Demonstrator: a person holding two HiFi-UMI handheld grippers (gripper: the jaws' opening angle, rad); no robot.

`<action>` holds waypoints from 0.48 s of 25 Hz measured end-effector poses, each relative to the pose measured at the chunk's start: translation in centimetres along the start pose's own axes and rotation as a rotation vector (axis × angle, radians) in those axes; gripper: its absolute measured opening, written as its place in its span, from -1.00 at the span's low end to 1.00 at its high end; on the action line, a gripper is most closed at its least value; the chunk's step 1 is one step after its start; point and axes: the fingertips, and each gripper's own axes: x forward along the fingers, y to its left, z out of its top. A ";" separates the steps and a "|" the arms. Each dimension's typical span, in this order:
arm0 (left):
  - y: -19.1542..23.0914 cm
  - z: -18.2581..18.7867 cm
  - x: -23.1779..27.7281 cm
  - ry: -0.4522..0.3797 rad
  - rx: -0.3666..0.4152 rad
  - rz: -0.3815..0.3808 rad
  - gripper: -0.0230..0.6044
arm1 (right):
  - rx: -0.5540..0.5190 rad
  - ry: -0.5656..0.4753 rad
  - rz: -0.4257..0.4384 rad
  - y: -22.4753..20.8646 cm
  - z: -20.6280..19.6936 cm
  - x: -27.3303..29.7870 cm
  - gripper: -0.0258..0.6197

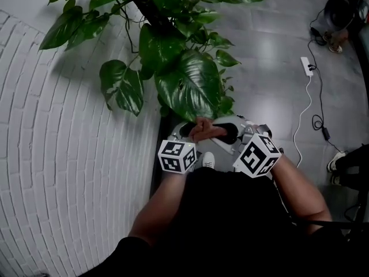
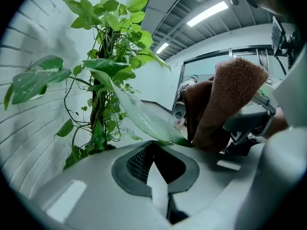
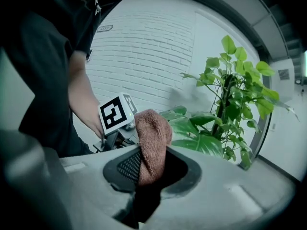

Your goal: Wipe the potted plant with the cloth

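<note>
The potted plant (image 1: pixel 173 33) climbs a stem against the wall, and one large leaf (image 1: pixel 190 85) hangs down toward me. My left gripper (image 1: pixel 187 130) sits just under that leaf's tip. In the left gripper view the leaf (image 2: pixel 139 114) runs taut down into the jaws, which look shut on its tip. My right gripper (image 1: pixel 233 134) is close beside it, shut on a brown cloth (image 1: pixel 206 130). The cloth (image 3: pixel 152 138) sticks up out of the right jaws, next to the leaf (image 3: pixel 201 143). In the left gripper view the cloth (image 2: pixel 230 99) touches the leaf's end.
A white brick wall (image 1: pixel 57 154) curves along the left. A white power strip (image 1: pixel 307 66) and its cable lie on the grey floor at the right. Another person's shoe (image 1: pixel 334 163) is at the right edge, and someone sits at the top right (image 1: pixel 340 16).
</note>
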 end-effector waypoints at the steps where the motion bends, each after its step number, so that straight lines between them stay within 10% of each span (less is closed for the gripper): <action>1: -0.1 -0.2 0.0 -0.001 -0.004 0.007 -0.87 | -0.003 -0.004 0.002 0.1 0.2 -0.3 -0.73; 12: 0.0 -2.2 1.1 -0.002 -0.018 0.063 -0.87 | -0.114 0.021 -0.133 -6.3 0.6 -0.6 -0.73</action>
